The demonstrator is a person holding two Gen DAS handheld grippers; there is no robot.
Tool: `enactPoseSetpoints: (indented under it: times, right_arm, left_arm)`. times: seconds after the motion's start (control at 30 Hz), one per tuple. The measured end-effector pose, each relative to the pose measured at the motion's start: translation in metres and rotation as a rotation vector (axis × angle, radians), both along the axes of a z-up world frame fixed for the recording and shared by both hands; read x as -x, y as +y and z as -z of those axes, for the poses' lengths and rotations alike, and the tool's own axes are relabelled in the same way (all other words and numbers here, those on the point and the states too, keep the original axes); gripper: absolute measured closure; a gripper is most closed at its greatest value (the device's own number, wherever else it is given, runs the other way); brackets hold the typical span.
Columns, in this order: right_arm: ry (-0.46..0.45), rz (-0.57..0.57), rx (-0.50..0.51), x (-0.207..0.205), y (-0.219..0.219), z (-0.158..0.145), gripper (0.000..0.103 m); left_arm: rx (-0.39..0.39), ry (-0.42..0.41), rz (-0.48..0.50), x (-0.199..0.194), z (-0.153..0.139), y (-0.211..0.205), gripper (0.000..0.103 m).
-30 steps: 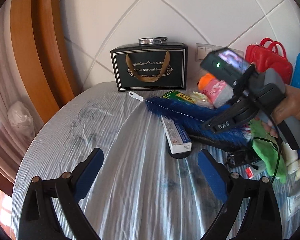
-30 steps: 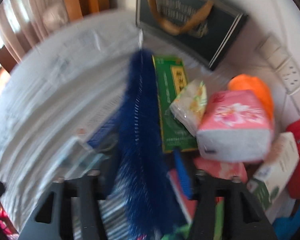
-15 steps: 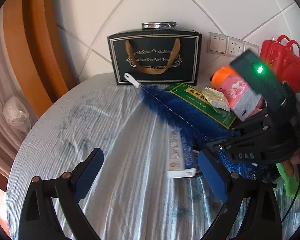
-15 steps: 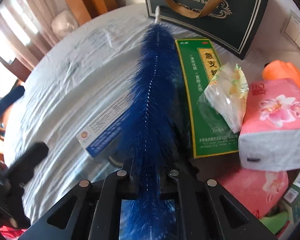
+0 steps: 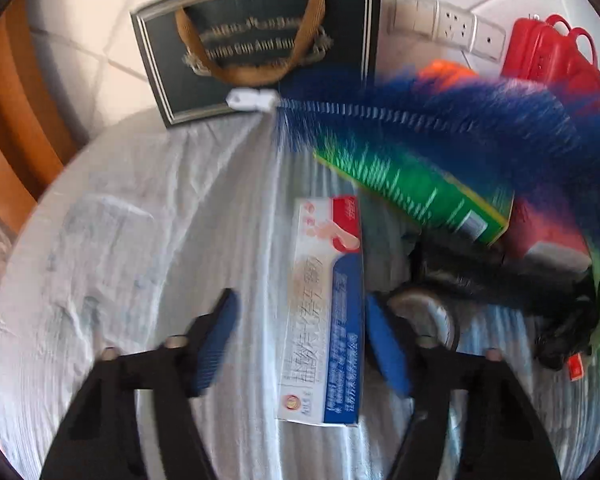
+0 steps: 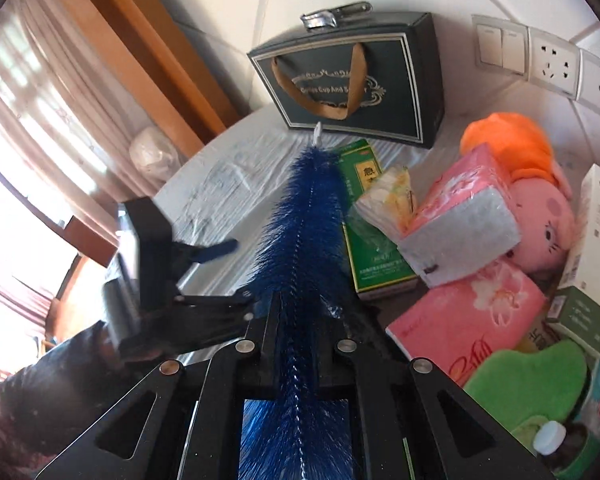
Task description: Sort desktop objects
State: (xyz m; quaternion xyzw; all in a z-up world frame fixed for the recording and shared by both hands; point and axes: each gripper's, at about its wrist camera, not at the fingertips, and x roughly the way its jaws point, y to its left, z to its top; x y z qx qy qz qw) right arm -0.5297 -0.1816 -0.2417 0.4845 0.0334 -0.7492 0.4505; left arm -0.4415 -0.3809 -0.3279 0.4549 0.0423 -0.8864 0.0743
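A long blue bottle brush [image 6: 300,220] with a white tip is clamped in my right gripper [image 6: 300,320], which is shut on its bristled stem. The brush hangs above the table, and in the left wrist view it crosses the upper right as a blurred blue brush [image 5: 460,120]. A white, blue and red carton [image 5: 324,312] lies flat on the cloth between the fingers of my left gripper [image 5: 300,340]. Its jaws are closing. The right pad [image 5: 384,344] is at the carton's edge, while the left pad [image 5: 216,340] still stands apart from it.
A dark gift bag [image 5: 260,48] stands at the back wall. A green box [image 5: 412,192], pink tissue packs [image 6: 460,220], a pink-and-orange plush [image 6: 540,208] and a red bag [image 5: 552,60] crowd the right side. Black cables [image 5: 500,280] lie beside the carton. The round table's cloth [image 5: 140,220] spreads left.
My right gripper shut on the brush and raised it off the pile. My left gripper came down and forward over the carton, and its jaws narrowed.
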Motion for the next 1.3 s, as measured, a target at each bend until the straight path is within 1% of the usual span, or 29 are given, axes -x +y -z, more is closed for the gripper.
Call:
enactPoseSetpoints:
  times: [0.07,0.13,0.17,0.2,0.23,0.27,0.3,0.37,0.47,0.53,0.57,0.63,0.7,0.77,0.83,0.93,1.0,1.07,1.1,1.13,1.17,1.23,1.3]
  right_arm:
    - [0.005,0.0,0.007,-0.001,0.003,-0.003,0.093]
    - [0.006,0.003,0.007,-0.002,-0.001,0.0,0.093]
    - [0.003,0.013,0.011,-0.002,-0.003,0.002,0.093]
    - [0.0,0.021,0.021,-0.002,-0.005,0.003,0.093]
    - [0.0,0.024,0.029,-0.003,-0.004,0.003,0.093]
    - [0.0,0.032,0.039,-0.004,-0.004,0.004,0.093]
    - [-0.001,0.039,0.05,-0.006,-0.004,0.004,0.093]
    - [0.002,0.058,0.084,-0.014,0.007,-0.004,0.093]
    - [0.004,0.084,0.128,-0.025,0.023,-0.017,0.093]
    - [0.028,0.094,0.141,-0.036,0.033,-0.028,0.093]
    - [0.031,0.096,0.147,-0.04,0.036,-0.033,0.094]
    - [0.047,0.095,0.147,-0.048,0.04,-0.041,0.094]
    - [0.018,0.095,0.172,-0.055,0.049,-0.047,0.094]
    - [-0.051,0.107,0.236,-0.058,0.06,-0.053,0.094]
    - [-0.093,0.126,0.297,-0.062,0.072,-0.06,0.094]
    - [-0.104,0.163,0.356,-0.066,0.087,-0.075,0.095]
    - [-0.099,0.178,0.375,-0.072,0.095,-0.083,0.096]
    - [-0.047,0.193,0.361,-0.08,0.102,-0.096,0.098]
    - [-0.021,0.191,0.338,-0.084,0.104,-0.099,0.098]
    - [0.002,0.185,0.293,-0.087,0.105,-0.1,0.098]
    - [0.0,0.182,0.245,-0.089,0.107,-0.094,0.098]
    - [-0.013,0.169,0.13,-0.099,0.111,-0.071,0.098]
    - [-0.048,0.148,-0.02,-0.111,0.11,-0.033,0.1]
  left_arm:
    - [-0.034,0.004,-0.015,-0.002,0.002,-0.003,0.046]
    - [-0.021,0.01,-0.021,-0.003,0.002,-0.001,0.046]
    - [-0.016,0.009,-0.017,-0.002,0.002,0.001,0.048]
    - [-0.036,0.007,-0.003,-0.002,0.001,0.002,0.064]
    - [-0.048,0.0,0.0,-0.002,-0.001,0.003,0.064]
    - [-0.021,-0.004,-0.005,-0.006,-0.004,0.007,0.064]
    - [-0.005,0.016,0.005,-0.013,-0.01,0.01,0.064]
    - [0.021,0.041,0.021,-0.024,-0.021,0.016,0.064]
    - [0.016,0.08,0.019,-0.039,-0.039,0.021,0.064]
    - [0.026,0.101,0.018,-0.05,-0.05,0.025,0.064]
    - [0.018,0.112,0.013,-0.057,-0.057,0.026,0.064]
    - [0.03,0.121,0.009,-0.067,-0.063,0.031,0.064]
    - [0.034,0.125,0.008,-0.077,-0.069,0.034,0.064]
    - [0.033,0.124,0.001,-0.086,-0.073,0.035,0.064]
    - [0.029,0.132,-0.007,-0.094,-0.078,0.035,0.064]
    - [0.035,0.15,-0.005,-0.102,-0.089,0.036,0.064]
    - [0.048,0.157,-0.002,-0.11,-0.095,0.039,0.064]
    - [0.048,0.162,-0.003,-0.116,-0.1,0.039,0.064]
    - [0.048,0.166,-0.005,-0.121,-0.102,0.04,0.064]
    - [0.047,0.169,-0.006,-0.126,-0.104,0.041,0.064]
    - [0.045,0.173,-0.006,-0.131,-0.106,0.043,0.064]
    - [0.049,0.177,-0.005,-0.14,-0.107,0.047,0.064]
    - [0.043,0.168,-0.001,-0.145,-0.106,0.049,0.064]
